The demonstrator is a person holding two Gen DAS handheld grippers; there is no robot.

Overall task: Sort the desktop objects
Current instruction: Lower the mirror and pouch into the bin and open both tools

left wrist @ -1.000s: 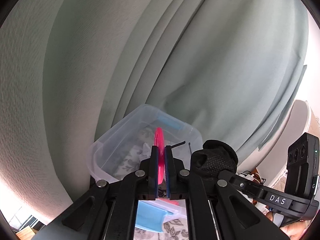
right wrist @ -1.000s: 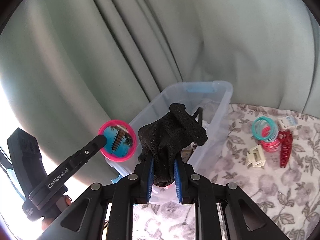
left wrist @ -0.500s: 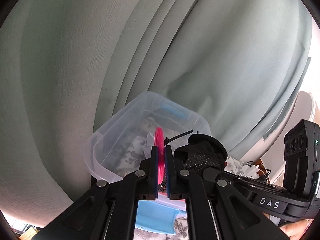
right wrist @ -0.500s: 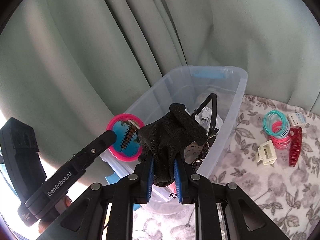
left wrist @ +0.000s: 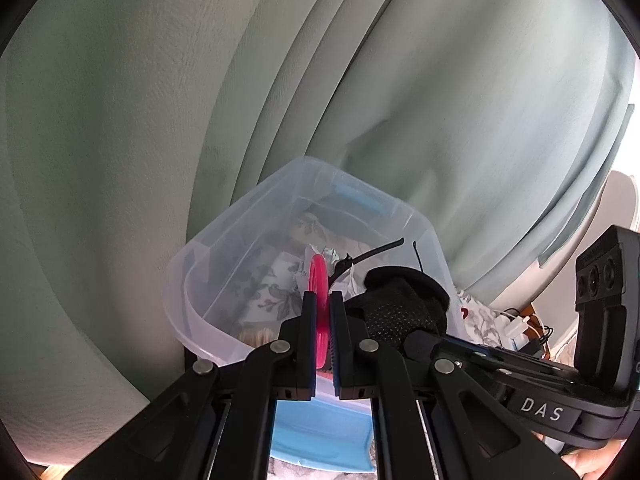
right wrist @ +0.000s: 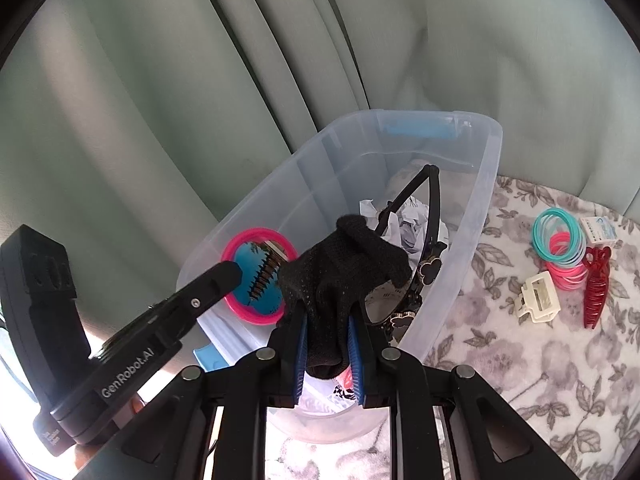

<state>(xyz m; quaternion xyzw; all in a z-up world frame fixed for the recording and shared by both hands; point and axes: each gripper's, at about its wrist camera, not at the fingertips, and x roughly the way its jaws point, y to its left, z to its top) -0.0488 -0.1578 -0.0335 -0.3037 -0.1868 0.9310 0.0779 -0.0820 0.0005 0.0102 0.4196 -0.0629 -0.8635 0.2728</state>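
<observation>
Desktop objects in mid-sort: a pink-rimmed round mirror [right wrist: 259,276] is clamped edge-on in the left gripper [left wrist: 319,320], and a black knit glove [right wrist: 344,280] is pinched in the right gripper [right wrist: 327,344]; both are poised over the near end of the clear plastic bin [right wrist: 486,184]. The step in hand appears to be the delivery of these two items into the bin. The next move calls for lowering each gripper past the rim and parting its jaws, with the two tools kept apart, since they hang just beside one another. Inside the bin lie black headbands [right wrist: 430,216] and crumpled white paper [right wrist: 404,220]. Unsorted on the floral tablecloth [right wrist: 520,360], to the right: teal and pink bangles [right wrist: 560,248], a red hair claw [right wrist: 596,284], a white hair claw [right wrist: 538,298] and a small box [right wrist: 600,230]. The bin's near floor is hidden behind the glove and jaws; the mirror's face shows only a reflection; a blue lid-like piece [left wrist: 320,436] beneath the bin is cut off and hard to identify.
</observation>
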